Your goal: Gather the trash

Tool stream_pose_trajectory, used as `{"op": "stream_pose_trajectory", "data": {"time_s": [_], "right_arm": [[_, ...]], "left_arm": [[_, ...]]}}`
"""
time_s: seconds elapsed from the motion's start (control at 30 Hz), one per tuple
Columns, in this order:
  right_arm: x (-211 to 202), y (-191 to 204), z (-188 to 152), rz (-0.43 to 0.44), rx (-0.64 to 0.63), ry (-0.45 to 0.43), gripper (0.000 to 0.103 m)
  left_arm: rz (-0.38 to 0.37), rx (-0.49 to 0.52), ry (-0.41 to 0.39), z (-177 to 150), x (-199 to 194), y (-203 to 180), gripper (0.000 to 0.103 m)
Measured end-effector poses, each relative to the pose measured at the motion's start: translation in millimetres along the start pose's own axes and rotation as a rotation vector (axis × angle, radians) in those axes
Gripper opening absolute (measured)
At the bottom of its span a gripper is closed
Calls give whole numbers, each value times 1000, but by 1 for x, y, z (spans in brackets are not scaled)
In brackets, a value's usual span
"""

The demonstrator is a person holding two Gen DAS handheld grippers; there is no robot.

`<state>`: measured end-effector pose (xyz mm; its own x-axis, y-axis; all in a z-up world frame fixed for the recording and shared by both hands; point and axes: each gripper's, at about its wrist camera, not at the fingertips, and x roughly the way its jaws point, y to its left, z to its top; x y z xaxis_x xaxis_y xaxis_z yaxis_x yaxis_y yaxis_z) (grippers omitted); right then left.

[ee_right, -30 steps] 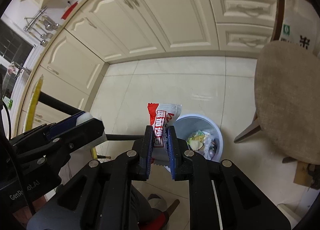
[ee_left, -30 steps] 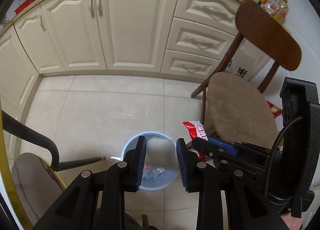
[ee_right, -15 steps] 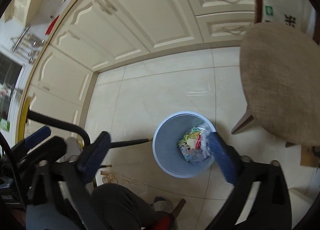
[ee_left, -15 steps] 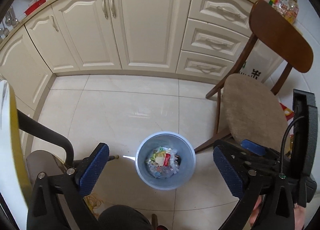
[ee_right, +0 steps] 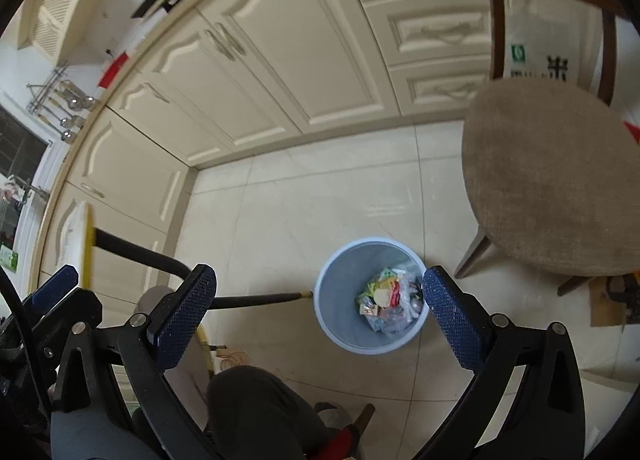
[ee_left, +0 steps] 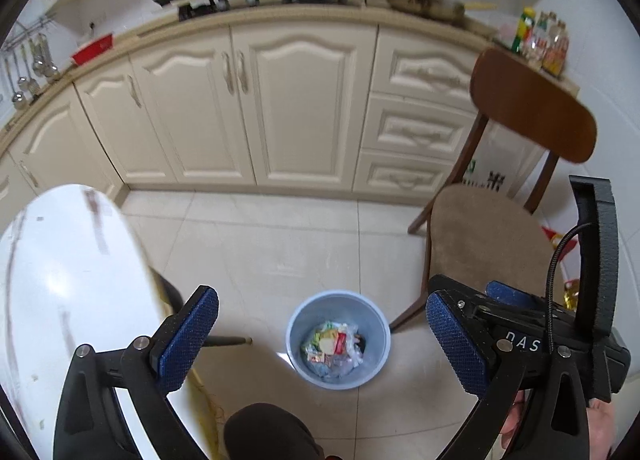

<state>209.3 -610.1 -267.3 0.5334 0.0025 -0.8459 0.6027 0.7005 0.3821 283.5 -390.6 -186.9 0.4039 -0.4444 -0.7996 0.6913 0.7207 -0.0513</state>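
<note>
Left gripper [ee_left: 322, 344] and right gripper [ee_right: 320, 322] gape wide, empty; a second ago the right one pinched a red-and-white packet and the left was nearly closed. "DAS" shows on the right gripper's body at 4 o'clock in the left view. The blue bin [ee_left: 339, 374] sits on the floor [ee_left: 280, 244] between the fingers, holding wrappers [ee_left: 335, 346]. Chair [ee_left: 480, 236] at 3 o'clock, cabinets [ee_left: 296, 108] at 12.
</note>
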Motion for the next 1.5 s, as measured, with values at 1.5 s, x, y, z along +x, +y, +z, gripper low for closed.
{"op": "stream_pose_trajectory", "data": {"time_s": [1.5], "right_arm": [[-299,410,-271,266,-764,-595,103]], "left_arm": [[565,-438,-610,-461,-516,16,102]]}}
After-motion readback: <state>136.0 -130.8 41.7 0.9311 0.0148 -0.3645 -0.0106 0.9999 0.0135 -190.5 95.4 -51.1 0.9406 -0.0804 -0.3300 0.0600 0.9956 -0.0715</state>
